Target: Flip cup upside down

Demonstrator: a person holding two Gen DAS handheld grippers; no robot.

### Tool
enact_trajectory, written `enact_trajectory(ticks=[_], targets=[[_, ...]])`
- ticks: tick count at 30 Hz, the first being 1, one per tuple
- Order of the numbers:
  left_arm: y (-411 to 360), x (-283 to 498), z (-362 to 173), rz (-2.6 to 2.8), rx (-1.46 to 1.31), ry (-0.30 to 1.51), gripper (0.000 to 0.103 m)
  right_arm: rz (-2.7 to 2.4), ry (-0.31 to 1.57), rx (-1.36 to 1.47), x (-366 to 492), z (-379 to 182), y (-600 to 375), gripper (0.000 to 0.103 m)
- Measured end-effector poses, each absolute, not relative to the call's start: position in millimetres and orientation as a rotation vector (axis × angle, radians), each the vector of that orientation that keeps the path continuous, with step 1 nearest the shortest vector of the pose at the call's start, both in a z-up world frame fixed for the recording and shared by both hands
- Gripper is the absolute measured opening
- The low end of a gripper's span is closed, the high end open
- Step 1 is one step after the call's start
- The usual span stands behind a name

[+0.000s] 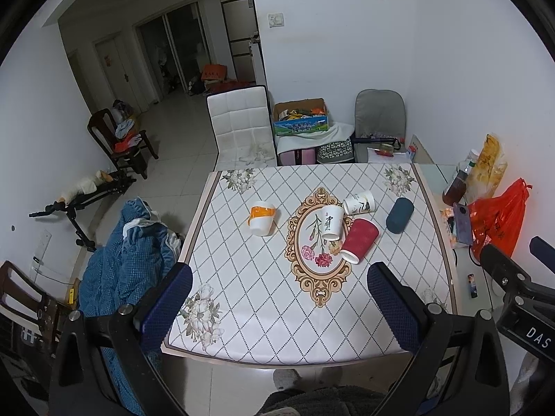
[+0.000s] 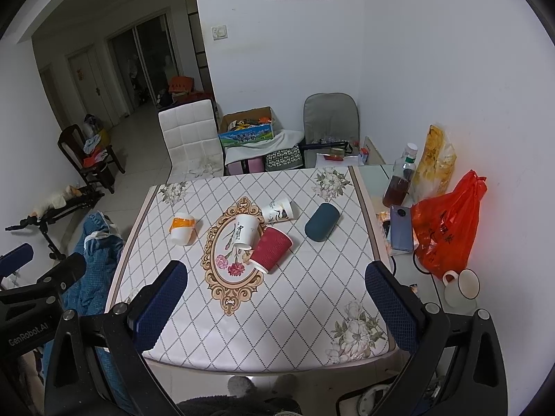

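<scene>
Both grippers hang back at the near table edge, nothing grabbed yet. Left gripper: jaws spread wide, empty. Right gripper: same, wide apart w/ nothing between.

Cups sit mid-frame on the patterned tablecloth. Red ribbed cup lies on its side, mouth toward the lower left, touching the white cup w/ calligraphy, which leans against it. Behind, a white printed cup also on its side. Off left, apart from the cluster, an orange-banded white cup, seemingly mouth-down already. Dark teal cylinder to the right; cup or speaker, can't tell.

To do the next bit well, I'd say: pick one cup clear of its neighbours, come in across the body w/ jaws straddling it, pinch gently (paper walls will crush), lift clear, rotate, set rim flat.

Hard to see: which cup is meant; the mug at the right view's edge is partly cut off by the finger; rims blur.
</scene>
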State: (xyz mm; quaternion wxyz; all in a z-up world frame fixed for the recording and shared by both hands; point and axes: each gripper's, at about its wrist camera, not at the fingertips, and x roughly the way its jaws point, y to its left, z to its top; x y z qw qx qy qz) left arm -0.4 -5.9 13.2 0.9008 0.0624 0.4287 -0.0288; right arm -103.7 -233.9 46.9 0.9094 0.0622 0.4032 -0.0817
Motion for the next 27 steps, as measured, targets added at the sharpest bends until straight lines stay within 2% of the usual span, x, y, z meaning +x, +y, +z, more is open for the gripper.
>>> enact_trajectory(ticks=[27], targets=[[1.9,0.7,19.2,-0.056,0.127,0.880,0.103,-0.165,0.831,0.133,-103.3,45.2,-235.4,0.103]])
